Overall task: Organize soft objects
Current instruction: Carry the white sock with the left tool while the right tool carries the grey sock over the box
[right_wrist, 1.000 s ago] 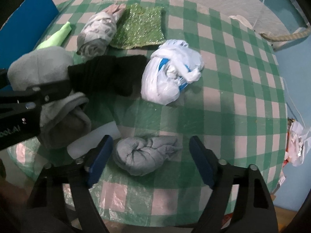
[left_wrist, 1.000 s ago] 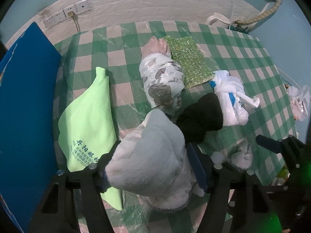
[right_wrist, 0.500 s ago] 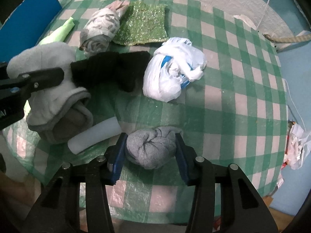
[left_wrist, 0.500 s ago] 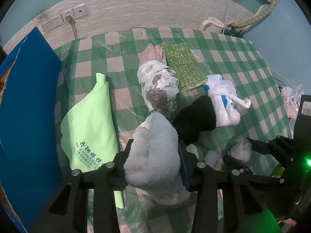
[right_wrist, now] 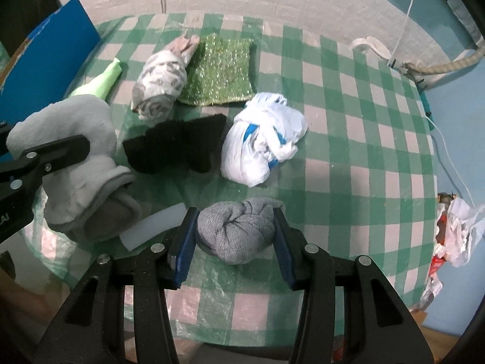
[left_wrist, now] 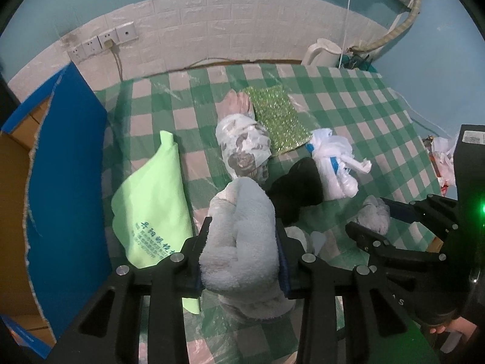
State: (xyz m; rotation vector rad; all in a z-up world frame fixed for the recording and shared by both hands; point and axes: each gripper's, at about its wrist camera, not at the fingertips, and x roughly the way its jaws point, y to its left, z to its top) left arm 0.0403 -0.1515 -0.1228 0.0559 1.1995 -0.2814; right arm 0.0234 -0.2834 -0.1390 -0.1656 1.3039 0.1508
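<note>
Sorting looks barely begun: the left hand-held gripper (left_wrist: 242, 261), closing, clamps a fluffy pale-blue sock (left_wrist: 239, 242), the right hand-held gripper (right_wrist: 235, 233) pinches a grey knitted bundle (right_wrist: 236, 230), while a black cloth (right_wrist: 178, 145) and white plastic bag (right_wrist: 260, 142) lie at twelve o'clock on the checked bench (right_wrist: 348, 157).

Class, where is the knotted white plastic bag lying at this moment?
In the right wrist view, the white plastic bag lies mid-table, right of the black cloth, below the green sponge.

Bare checked tablecloth (right_wrist: 357, 139) at right, blue box (left_wrist: 60, 182) walling left, bundles crowding centre
</note>
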